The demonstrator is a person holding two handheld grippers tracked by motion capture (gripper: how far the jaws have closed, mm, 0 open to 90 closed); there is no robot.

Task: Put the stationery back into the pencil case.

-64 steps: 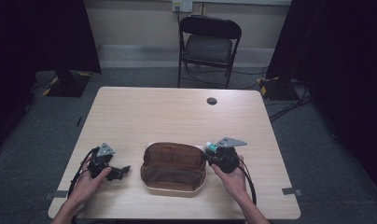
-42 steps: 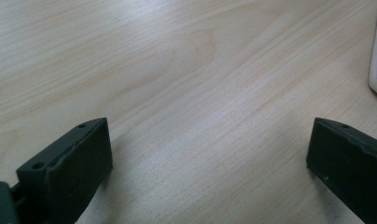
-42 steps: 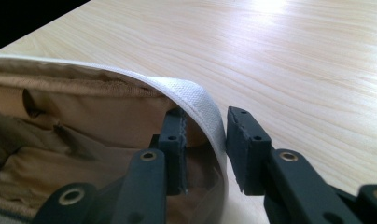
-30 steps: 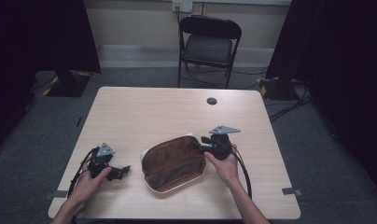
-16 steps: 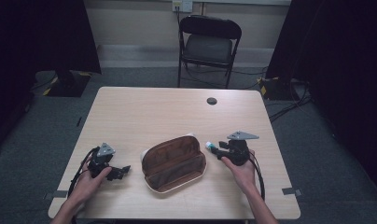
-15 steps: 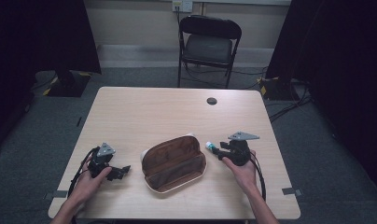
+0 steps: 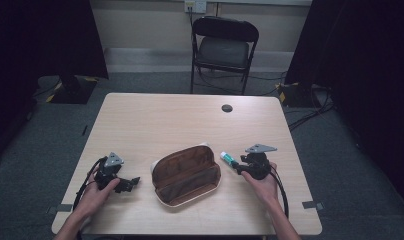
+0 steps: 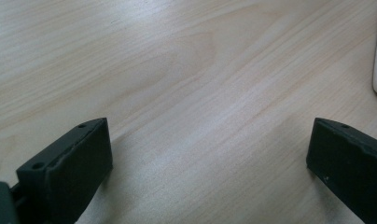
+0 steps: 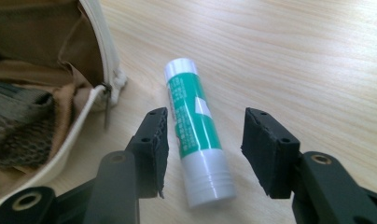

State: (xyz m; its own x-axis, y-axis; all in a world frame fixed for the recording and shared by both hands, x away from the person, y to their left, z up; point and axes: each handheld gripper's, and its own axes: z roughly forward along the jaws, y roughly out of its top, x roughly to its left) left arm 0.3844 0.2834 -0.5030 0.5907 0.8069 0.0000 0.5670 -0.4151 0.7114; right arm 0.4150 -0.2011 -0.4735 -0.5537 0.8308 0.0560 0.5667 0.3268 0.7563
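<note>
Since two seconds ago, the right gripper (image 9: 203, 140) has drawn back from the pouch (image 7: 186, 175), its jaws parted either side of the green-and-white tube (image 9: 197, 130) lying on the table (image 7: 190, 125) beside the pouch; left gripper (image 7: 121, 181) rests, jaws wide apart.

A light wooden table (image 7: 155, 120) stood on grey carpet (image 7: 35, 135). Beyond its far edge stood a black folding chair (image 7: 224, 47). A small round black object (image 7: 227, 108) lay near that far edge, right of the middle.
</note>
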